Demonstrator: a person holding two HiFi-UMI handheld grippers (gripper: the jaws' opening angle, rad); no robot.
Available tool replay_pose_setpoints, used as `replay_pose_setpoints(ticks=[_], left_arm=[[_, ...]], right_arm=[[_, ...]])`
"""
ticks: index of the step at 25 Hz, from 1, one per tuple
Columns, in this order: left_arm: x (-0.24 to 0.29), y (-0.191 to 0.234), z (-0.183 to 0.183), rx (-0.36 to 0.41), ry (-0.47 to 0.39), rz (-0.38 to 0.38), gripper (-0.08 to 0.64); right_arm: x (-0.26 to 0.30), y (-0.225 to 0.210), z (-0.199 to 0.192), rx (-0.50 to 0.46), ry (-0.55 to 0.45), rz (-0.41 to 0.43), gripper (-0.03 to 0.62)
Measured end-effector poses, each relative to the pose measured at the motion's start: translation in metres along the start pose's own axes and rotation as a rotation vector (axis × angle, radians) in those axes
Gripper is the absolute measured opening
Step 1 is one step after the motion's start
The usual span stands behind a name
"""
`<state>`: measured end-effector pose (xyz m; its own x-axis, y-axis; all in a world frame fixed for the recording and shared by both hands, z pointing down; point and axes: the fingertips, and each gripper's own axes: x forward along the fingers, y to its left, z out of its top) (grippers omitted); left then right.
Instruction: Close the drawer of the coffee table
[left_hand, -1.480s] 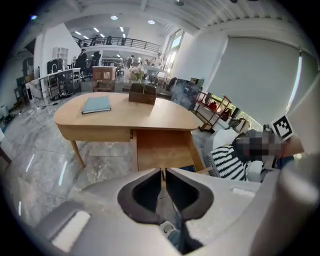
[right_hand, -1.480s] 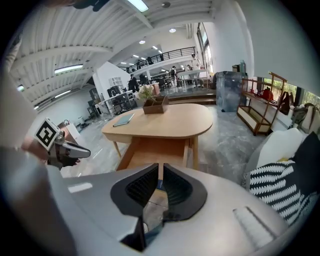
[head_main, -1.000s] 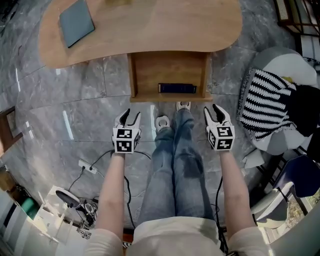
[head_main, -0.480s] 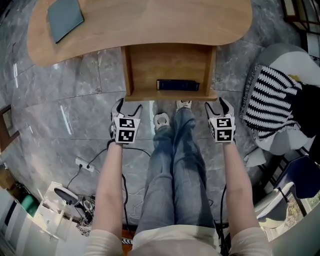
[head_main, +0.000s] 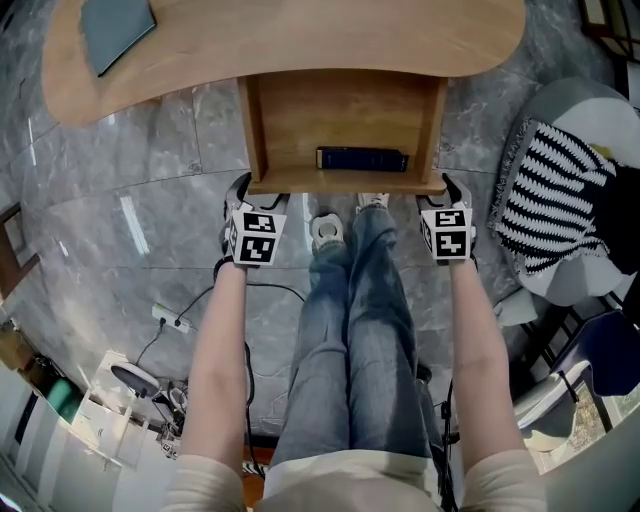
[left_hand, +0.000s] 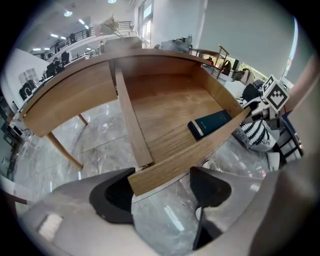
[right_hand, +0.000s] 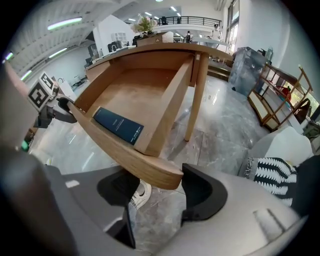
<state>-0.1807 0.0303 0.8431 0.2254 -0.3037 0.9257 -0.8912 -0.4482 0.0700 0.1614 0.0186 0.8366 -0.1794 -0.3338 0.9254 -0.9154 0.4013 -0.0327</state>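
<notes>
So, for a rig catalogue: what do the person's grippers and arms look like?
The left gripper and right gripper are light grey with black jaw pads, each carrying a white cube with black square markers. Thin black cables trail back. Short cream sleeves.

One table (head_main: 300, 40), one drawer (head_main: 330, 110), one navy book (head_main: 362, 159), two tools (head_main: 240, 190) (head_main: 455, 190)

Far part of coffee table (head_main: 300, 40) beyond view's edge
</notes>
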Motion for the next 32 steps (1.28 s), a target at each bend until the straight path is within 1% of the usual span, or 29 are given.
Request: replay_pose_setpoints(ticks=[2, 4, 5, 10, 27, 32], left_arm=[[0.000, 0.002, 0.003, -0.032, 0.003, 0.001, 0.339], [0.000, 0.004, 0.004, -0.076, 0.008, 0.007, 0.308], [0.000, 0.004, 0.005, -0.083, 0.010, 0.012, 0.308], [-0.007, 0.003, 0.009, -0.077, 0.024, 0.026, 0.302], [-0.044, 0.003, 0.023, -0.079, 0.082, 0.027, 0.301], [-0.053, 0.003, 0.029, -0.074, 0.085, 0.028, 0.301]], right_arm=[[0.001, 0.001, -0.001, 0.005, 0.013, 0.003, 0.261], [0.001, 0.002, -0.001, 0.017, 0.022, 0.006, 0.259], [0.001, 0.002, -0.001, 0.020, 0.028, 0.007, 0.259], [-0.005, 0.001, 0.000, 0.020, 0.058, 0.016, 0.253], [-0.042, 0.004, 0.017, 0.014, 0.085, 0.053, 0.247], [-0.051, 0.003, 0.023, 0.012, 0.086, 0.062, 0.247]])
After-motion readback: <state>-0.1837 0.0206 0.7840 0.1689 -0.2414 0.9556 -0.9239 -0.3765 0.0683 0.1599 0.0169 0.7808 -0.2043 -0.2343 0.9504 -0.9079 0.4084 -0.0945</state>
